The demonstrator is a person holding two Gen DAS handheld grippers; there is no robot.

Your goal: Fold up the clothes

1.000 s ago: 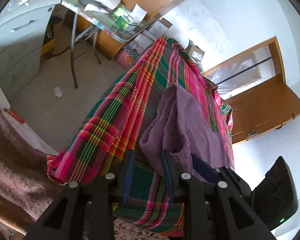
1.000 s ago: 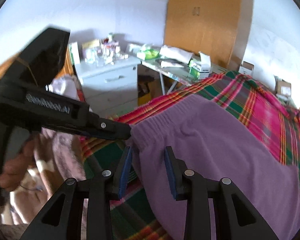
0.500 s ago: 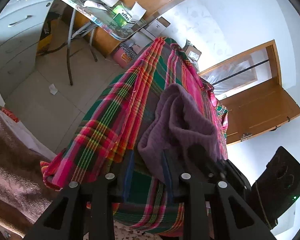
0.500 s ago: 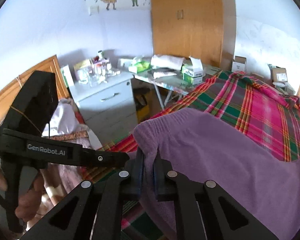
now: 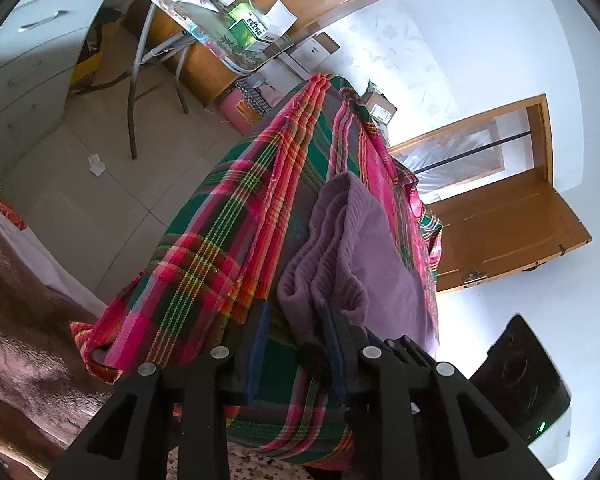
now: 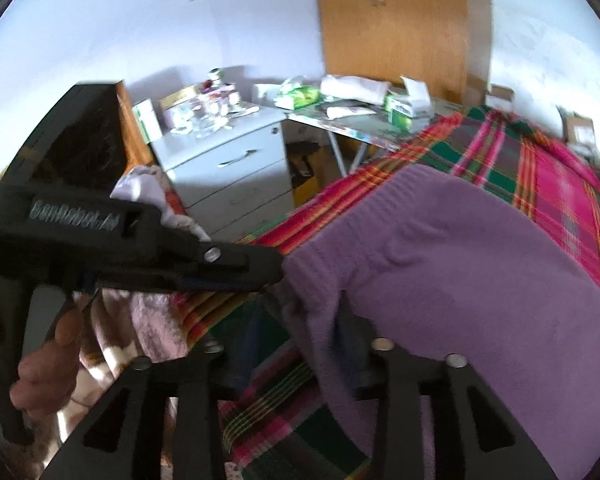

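A purple knit garment [image 5: 360, 248] [image 6: 440, 260] lies on a bed covered by a red and green plaid sheet [image 5: 220, 240] [image 6: 540, 168], its ribbed waistband doubled over in layers. My left gripper [image 5: 294, 320] is open, with the waistband's near edge between its blue-padded fingertips. Seen side-on in the right wrist view, the left gripper [image 6: 274, 272] has its tips at the waistband corner. My right gripper [image 6: 300, 332] is open, and purple cloth hangs between its blurred fingers. Its black body [image 5: 520, 384] shows at the lower right in the left wrist view.
A person's hand [image 6: 48, 360] holds the left gripper's handle. A white drawer cabinet [image 6: 228, 184] and a cluttered folding table [image 6: 360, 120] stand beyond the bed's left side. A brown blanket [image 5: 20, 320] lies at the near left. A wooden door [image 5: 500, 232] stands open behind the bed.
My right gripper was open, shut on the waistband half a second ago, and is open again. The raised cloth has dropped into flat layers. The left gripper stayed open.
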